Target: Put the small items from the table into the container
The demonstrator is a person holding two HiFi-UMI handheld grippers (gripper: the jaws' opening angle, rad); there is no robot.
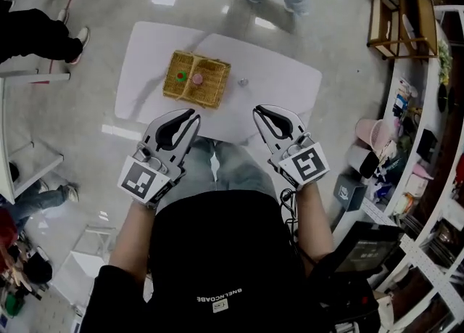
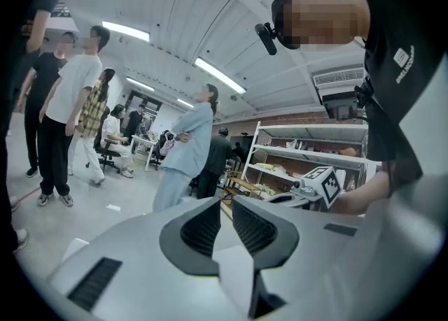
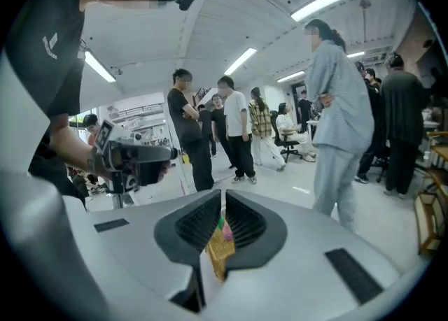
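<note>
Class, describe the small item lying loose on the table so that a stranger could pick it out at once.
Find the white table, then the woven basket standing on it. Just right of the basket, as the head view shows it, lies a small grey item. Unlike the green piece and the pink piece, it lies outside the basket, alone on the bare tabletop.

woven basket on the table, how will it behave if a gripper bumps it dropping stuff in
The woven basket looks light, so it would probably slide on the smooth white table. It sits low and wide, so tipping seems unlikely. The weave likely flexes slightly.
</note>
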